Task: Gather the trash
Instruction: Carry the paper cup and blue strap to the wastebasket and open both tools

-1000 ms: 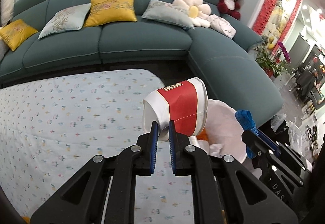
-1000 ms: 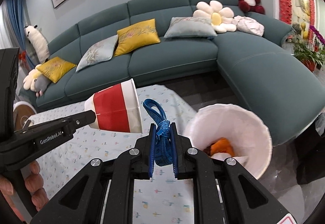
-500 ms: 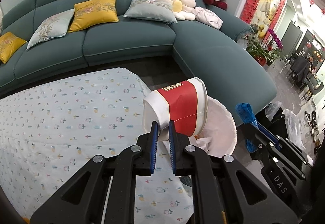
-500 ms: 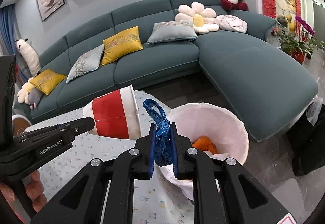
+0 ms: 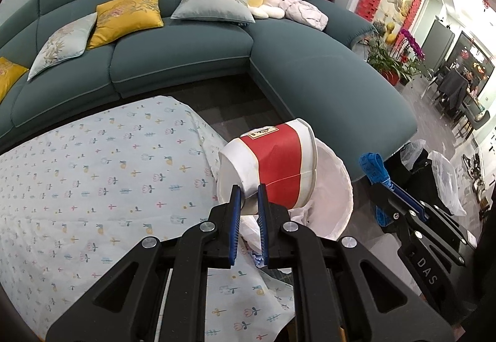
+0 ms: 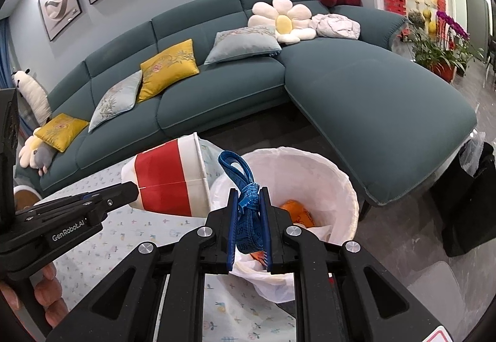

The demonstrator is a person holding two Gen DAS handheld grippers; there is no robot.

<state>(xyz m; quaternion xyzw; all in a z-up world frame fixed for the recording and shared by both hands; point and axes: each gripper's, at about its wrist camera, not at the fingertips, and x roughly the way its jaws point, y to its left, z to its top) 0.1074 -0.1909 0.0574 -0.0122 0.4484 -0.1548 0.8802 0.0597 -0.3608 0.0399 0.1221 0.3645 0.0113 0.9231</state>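
Observation:
My left gripper (image 5: 247, 194) is shut on the base of a red and white paper cup (image 5: 272, 168), held on its side with its mouth over the near rim of a white-lined trash bin (image 5: 339, 187). The cup also shows in the right wrist view (image 6: 169, 179). My right gripper (image 6: 249, 196) is shut on a knotted blue measuring tape (image 6: 245, 187), just in front of the bin (image 6: 310, 168). The bin holds orange scraps (image 6: 296, 208). In the left wrist view the tape (image 5: 375, 168) and right gripper sit to the right of the bin.
A table with a floral cloth (image 5: 93, 174) lies to the left, its corner beside the bin. A teal sectional sofa (image 6: 356, 87) with cushions runs behind and to the right. Dark bags (image 6: 471, 196) stand on the floor at the right.
Both grippers have moved toward the bin. The cup now hangs over the bin's rim and the tape is closer to the bin. Both grips are unchanged.

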